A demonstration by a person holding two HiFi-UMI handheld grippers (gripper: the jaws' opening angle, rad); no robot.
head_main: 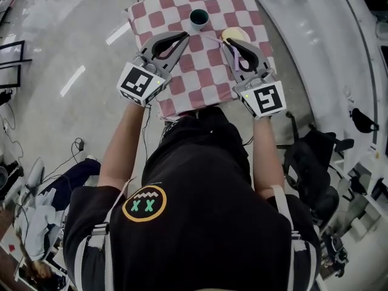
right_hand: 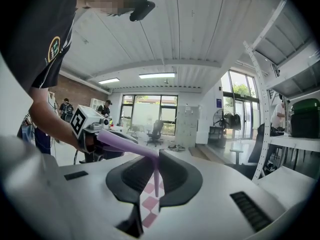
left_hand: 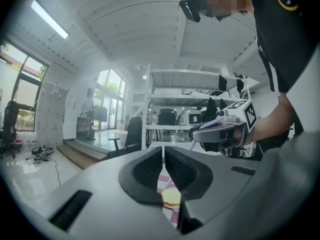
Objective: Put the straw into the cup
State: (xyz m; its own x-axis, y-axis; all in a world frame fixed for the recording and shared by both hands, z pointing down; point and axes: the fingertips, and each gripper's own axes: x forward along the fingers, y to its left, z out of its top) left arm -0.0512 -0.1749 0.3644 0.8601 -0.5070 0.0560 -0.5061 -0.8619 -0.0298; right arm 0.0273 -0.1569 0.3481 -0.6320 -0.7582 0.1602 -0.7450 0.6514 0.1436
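Observation:
A dark green cup (head_main: 199, 18) stands upright near the far edge of the table with the pink-and-white checked cloth (head_main: 206, 77). My right gripper (head_main: 226, 43) is shut on a pale purple straw (head_main: 213, 39), to the right of and nearer than the cup. In the right gripper view the straw (right_hand: 125, 143) sticks out to the left, and a bent part of it hangs down between the jaws of my right gripper (right_hand: 156, 165). My left gripper (head_main: 183, 37) hovers just left of and nearer than the cup, shut with nothing in it. The cup is hidden in both gripper views.
A flat yellow round disc (head_main: 235, 35) lies on the cloth right of the cup, beside my right gripper; the disc (left_hand: 171, 198) also shows below the left jaws. A white curved counter (head_main: 321, 59) runs along the right. Metal shelving (left_hand: 180, 109) stands beyond.

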